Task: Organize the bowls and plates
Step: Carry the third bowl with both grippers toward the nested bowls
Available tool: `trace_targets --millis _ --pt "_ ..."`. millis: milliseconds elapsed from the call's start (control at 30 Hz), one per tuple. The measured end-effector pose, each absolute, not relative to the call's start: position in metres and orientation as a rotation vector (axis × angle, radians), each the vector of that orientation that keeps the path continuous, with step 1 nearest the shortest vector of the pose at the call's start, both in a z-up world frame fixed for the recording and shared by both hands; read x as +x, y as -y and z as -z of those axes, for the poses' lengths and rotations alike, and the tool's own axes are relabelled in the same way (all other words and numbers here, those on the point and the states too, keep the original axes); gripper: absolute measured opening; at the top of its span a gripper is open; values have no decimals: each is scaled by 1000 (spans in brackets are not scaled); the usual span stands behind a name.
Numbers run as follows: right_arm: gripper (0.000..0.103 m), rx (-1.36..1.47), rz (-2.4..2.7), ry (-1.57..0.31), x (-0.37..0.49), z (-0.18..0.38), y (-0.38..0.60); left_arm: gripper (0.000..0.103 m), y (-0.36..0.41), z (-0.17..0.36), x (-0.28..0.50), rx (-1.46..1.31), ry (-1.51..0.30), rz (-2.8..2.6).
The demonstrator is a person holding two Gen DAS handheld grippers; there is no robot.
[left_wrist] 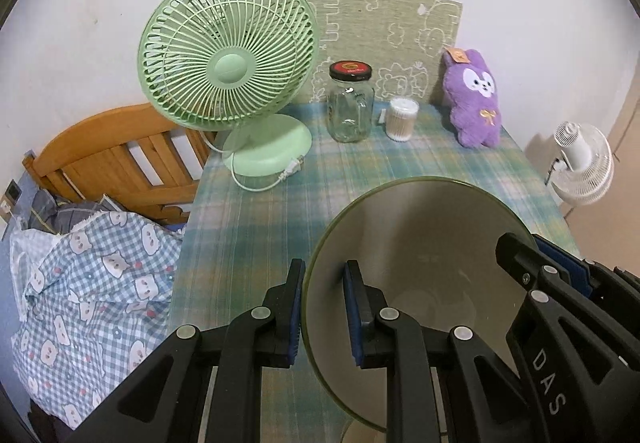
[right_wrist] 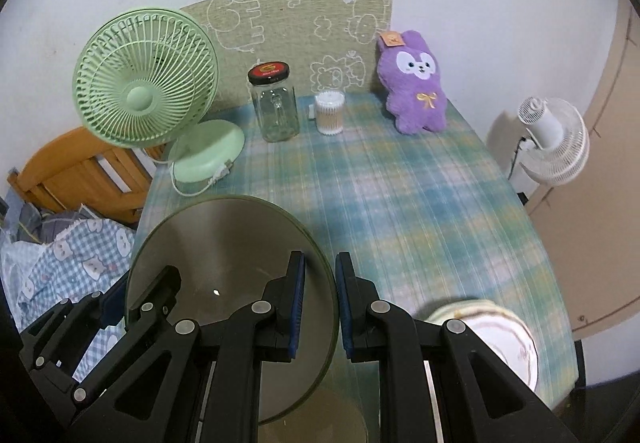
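With the left gripper and the right gripper both clamped on opposite rims of one olive-edged plate held above the tablecloth, stacking remains unfinished (white plates wait at the near right edge).

A wide, shallow grey-beige plate with a thin olive-green rim hangs above the plaid cloth, near side, held at both edges. Down at the near right sits a stack of white plates with brown-lined rims.
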State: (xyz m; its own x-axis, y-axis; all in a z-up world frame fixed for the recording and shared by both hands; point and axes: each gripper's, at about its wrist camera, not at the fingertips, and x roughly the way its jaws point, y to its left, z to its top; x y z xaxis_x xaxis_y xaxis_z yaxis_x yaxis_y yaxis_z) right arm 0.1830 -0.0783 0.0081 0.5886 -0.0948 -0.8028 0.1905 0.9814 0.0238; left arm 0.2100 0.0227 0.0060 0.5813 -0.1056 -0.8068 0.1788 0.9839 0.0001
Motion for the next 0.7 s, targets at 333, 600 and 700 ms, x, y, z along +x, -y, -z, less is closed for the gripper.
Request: trace_targets --millis 333,600,700 --pt "19 118 211 -947 133 5 70 17 -31 7 168 112 -958 223" --pt "19 119 222 -990 111 27 66 17 -35 27 149 111 -1004 232" --pt "19 120 228 -1010 107 35 66 17 -35 35 143 112 -1023 237"
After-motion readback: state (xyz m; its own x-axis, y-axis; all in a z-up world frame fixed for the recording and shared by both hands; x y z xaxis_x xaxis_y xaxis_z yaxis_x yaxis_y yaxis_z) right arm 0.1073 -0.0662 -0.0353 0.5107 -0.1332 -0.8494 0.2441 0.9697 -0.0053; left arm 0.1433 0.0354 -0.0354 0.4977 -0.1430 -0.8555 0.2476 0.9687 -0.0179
